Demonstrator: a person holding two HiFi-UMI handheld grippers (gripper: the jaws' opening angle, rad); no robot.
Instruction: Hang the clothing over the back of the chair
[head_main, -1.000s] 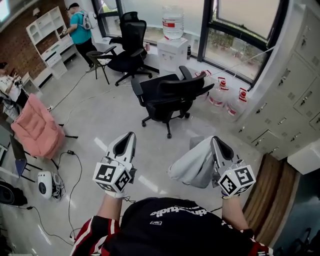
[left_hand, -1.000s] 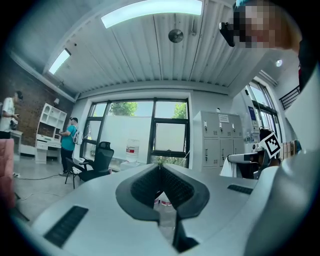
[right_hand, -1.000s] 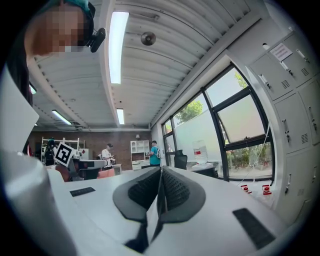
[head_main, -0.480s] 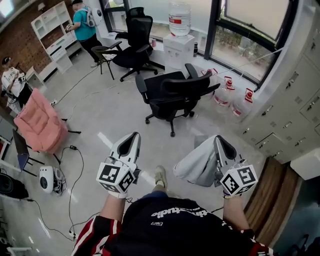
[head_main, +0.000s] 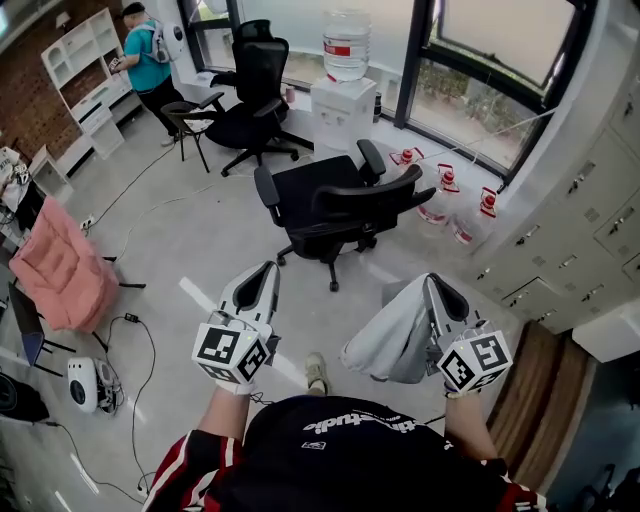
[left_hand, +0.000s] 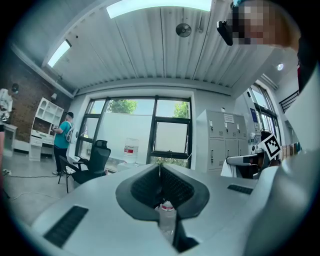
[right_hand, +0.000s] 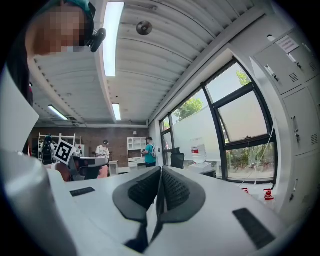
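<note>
— Clothing (head_main: 390, 335) first: where was it?

— It hung from the right claw (head_main: 431, 284) as a grey bundle. It drooped inward and below the tips, over the floor (head_main: 200, 250). That claw's jaws were pressed together on a thin fold of it.

— And the left claw (head_main: 264, 272)?

— Its jaws were together with nothing in them. It was held level beside the right one, apart from the clothing.

— Which way did the chair (head_main: 305, 190) lie from them?

— It was ahead and well apart, roughly between the lines the two claws pointed along. Only bare floor lay between.

— How was it turned?

— As far as I could judge, the back (head_main: 378, 192) was on the near side and the seat faced away toward the windows. The back's top edge ran roughly across the claws' path, left to right.

— So which hand was placed for the move?

— The right one, I thought. It held the clothing, and the back's edge reached over toward its side. The bundle's long axis hung downward, though, so it would have had to go forward and up over that edge. The left claw was free to catch the loose end and spread it along the back.

— Any hazard?

— The clothing hung low and could have snagged on the edge.
</note>
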